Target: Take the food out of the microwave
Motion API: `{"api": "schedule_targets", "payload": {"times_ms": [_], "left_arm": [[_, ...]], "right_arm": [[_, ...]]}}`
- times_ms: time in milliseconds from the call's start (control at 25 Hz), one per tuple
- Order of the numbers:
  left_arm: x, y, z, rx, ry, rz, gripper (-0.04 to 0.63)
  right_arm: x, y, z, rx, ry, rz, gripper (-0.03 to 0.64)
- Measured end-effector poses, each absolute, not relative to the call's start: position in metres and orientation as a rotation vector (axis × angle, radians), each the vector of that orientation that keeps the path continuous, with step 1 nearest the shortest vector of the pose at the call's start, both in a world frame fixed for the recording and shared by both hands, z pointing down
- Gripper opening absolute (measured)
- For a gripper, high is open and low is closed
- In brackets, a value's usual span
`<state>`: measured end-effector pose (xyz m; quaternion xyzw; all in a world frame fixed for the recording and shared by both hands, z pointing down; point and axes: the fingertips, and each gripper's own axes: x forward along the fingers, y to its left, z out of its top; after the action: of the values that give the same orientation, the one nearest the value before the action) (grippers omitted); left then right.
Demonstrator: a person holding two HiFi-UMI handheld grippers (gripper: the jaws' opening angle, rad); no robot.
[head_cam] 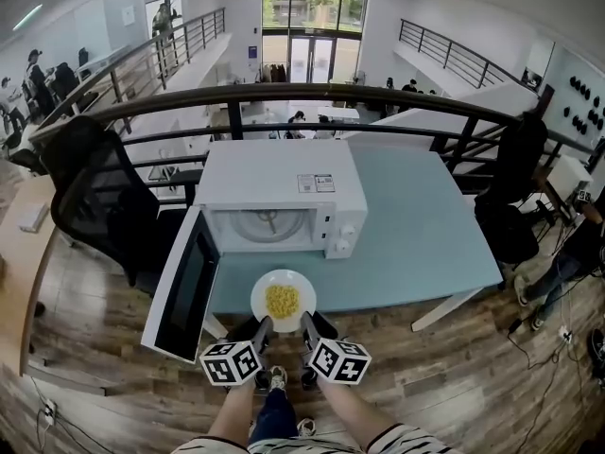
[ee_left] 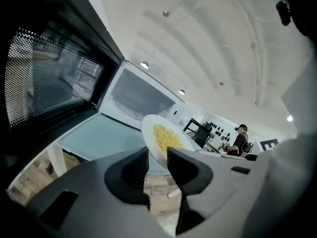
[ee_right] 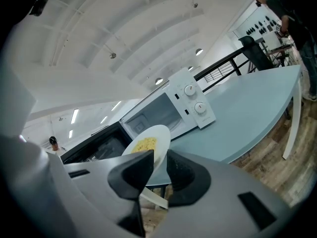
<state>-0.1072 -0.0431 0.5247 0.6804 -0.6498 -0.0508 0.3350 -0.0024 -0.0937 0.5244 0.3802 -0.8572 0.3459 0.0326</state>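
Note:
A white plate (head_cam: 283,301) with yellow food (head_cam: 282,300) hangs over the front edge of the pale blue table (head_cam: 425,235), outside the white microwave (head_cam: 280,200). The microwave door (head_cam: 184,287) stands wide open at the left and the cavity (head_cam: 267,226) holds only its turntable. My left gripper (head_cam: 263,326) is shut on the plate's near left rim. My right gripper (head_cam: 306,322) is shut on its near right rim. In the left gripper view the plate (ee_left: 163,140) runs between the jaws of the left gripper (ee_left: 157,163). In the right gripper view the plate (ee_right: 147,145) does the same at the right gripper (ee_right: 160,162).
A black office chair (head_cam: 95,197) stands left of the open door. A dark railing (head_cam: 284,97) curves behind the table. The person's legs and shoes (head_cam: 276,381) are just below the plate on the wood floor. People stand at the far right (head_cam: 567,253).

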Motion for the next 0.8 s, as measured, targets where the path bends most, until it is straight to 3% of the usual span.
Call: {"api": "schedule_targets", "payload": {"times_ms": [800], "left_arm": [[-0.087,0.026,0.544,1.732,-1.698,-0.151,0.129]], "right_arm": [[0.015,-0.029,0.540,1.114,-2.613,1.076,0.086]]}}
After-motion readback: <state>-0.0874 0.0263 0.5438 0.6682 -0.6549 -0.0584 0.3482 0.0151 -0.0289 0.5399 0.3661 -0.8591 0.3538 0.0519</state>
